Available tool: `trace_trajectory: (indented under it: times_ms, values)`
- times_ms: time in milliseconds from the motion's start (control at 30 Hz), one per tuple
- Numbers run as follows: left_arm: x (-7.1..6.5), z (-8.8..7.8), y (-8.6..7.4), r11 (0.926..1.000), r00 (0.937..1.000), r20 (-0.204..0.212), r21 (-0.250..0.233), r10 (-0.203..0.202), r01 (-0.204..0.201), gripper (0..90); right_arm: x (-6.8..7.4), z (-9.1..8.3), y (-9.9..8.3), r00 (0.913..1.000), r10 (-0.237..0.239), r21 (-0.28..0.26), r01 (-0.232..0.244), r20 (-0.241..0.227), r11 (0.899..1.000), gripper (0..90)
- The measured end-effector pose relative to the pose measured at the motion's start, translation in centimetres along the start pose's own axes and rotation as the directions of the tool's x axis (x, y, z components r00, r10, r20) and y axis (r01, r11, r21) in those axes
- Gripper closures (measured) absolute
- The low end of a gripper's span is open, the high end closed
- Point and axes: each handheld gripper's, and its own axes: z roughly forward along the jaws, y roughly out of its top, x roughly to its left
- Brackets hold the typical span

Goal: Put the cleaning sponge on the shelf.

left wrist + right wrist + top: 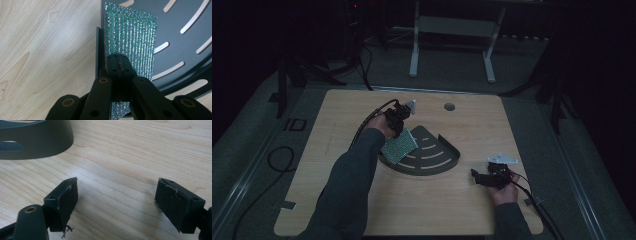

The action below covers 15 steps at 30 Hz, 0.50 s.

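Glittery green pouch [130, 42] is gripped at its near edge between the closed jaws of the left gripper [117, 65] and is held tilted over the straight left edge of a dark fan-shaped slotted tray [432, 156], which is set mid-table on the light wooden table [337, 120]. Right gripper [116, 202] is held low over bare wood near the table's right front, just beside the tray's curved rim [50, 145], with its jaws spread wide and nothing between them.
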Motion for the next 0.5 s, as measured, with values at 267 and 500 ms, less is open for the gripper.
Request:
trace_trajectory:
  times_ms: [267,500]
  values:
    - [0.06,0.22,0.02,0.9998,0.9999,-0.017,0.018,0.001,-0.001,89.2,0.0,0.0,0.0,1.0,0.0,0.0,0.0,0.0,1.0,18.3]
    - [0.12,0.75,0.09,0.9993,0.9997,-0.023,0.037,0.002,-0.002,89.8,-0.01,0.01,0.0,1.0,-0.001,0.0,0.001,0.0,1.0,18.3]
